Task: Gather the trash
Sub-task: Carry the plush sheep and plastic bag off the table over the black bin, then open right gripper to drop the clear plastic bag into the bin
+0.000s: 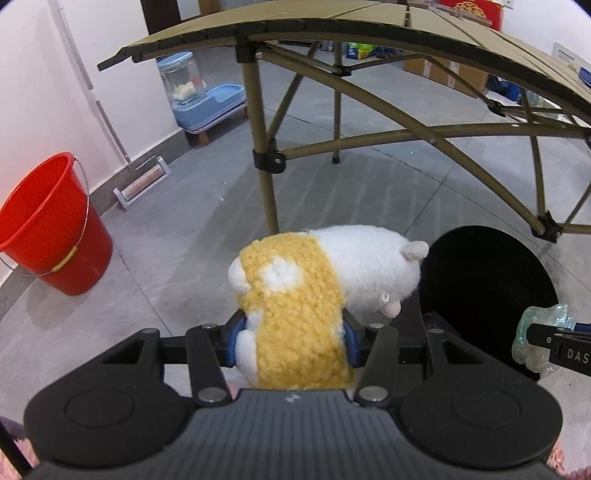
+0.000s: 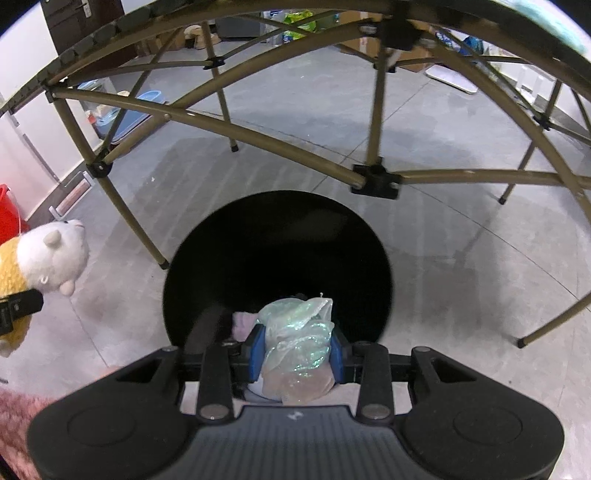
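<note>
My left gripper (image 1: 291, 343) is shut on a white and yellow plush toy (image 1: 317, 288), its blue pads pressing the toy's sides. The toy's white head points toward a round black bin (image 1: 487, 295) on the floor at the right. My right gripper (image 2: 297, 350) is shut on a crumpled clear plastic bag (image 2: 299, 332) and hangs over the near rim of the black bin (image 2: 277, 258). A pale pink item (image 2: 242, 325) lies inside the bin. In the right wrist view the plush toy (image 2: 51, 254) shows at the left; in the left wrist view the plastic bag (image 1: 539, 336) shows at the right.
A folding camp table (image 1: 332, 26) with tan crossed legs (image 2: 258, 136) stands just beyond the bin. A red bucket (image 1: 48, 225) sits by the white wall at the left, with a blue pet feeder (image 1: 199, 99) farther back. Boxes line the far wall. Grey tiled floor lies around.
</note>
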A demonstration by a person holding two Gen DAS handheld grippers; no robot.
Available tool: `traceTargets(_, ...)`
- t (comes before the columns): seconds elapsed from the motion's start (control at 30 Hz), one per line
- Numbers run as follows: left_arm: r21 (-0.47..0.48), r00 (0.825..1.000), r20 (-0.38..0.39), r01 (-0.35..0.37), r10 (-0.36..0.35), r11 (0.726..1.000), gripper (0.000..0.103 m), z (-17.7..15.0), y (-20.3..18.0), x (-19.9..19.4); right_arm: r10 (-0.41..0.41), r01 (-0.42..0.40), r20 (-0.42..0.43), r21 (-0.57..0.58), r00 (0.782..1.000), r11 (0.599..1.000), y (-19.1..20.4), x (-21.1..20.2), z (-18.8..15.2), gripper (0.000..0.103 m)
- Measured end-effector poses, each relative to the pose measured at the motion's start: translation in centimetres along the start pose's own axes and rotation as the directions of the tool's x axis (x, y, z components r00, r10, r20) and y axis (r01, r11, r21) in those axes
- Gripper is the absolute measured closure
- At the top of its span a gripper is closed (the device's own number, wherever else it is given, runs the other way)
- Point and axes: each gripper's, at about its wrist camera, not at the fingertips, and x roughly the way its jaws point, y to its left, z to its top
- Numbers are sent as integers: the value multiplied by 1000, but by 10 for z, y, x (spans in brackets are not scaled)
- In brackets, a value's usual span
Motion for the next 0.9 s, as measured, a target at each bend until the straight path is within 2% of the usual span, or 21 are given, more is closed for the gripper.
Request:
traceTargets(0.4, -28, 999, 9, -37, 38, 999, 52, 18, 2, 11, 8, -8, -14, 41, 1000, 999, 18, 22, 27, 69)
traceTargets(0.6, -30, 999, 19, -28, 28, 999, 52, 24, -2, 14, 0, 0, -4, 58, 1000, 998, 23, 27, 32, 67)
traceTargets(0.7, -26, 1000, 17, -24, 25, 999, 52, 23, -1, 14, -12, 12, -4, 54, 1000, 998, 25, 29, 33, 55)
traceTargets(0.77, -32, 1000, 13, -24, 25, 999, 52, 23, 1, 15, -13, 13, -6, 71, 1000, 997, 23, 29, 33, 39)
traceTargets(0.83, -35, 1000, 13, -18, 19, 999, 52, 22, 2, 14, -16, 17, -4, 90, 1000, 996, 19, 28, 34, 4)
traceTargets(0.9, -36, 1000, 17, -12, 12, 999, 52, 23, 3, 13, -24, 24, 1, 95, 1000, 995, 17, 27, 35, 0)
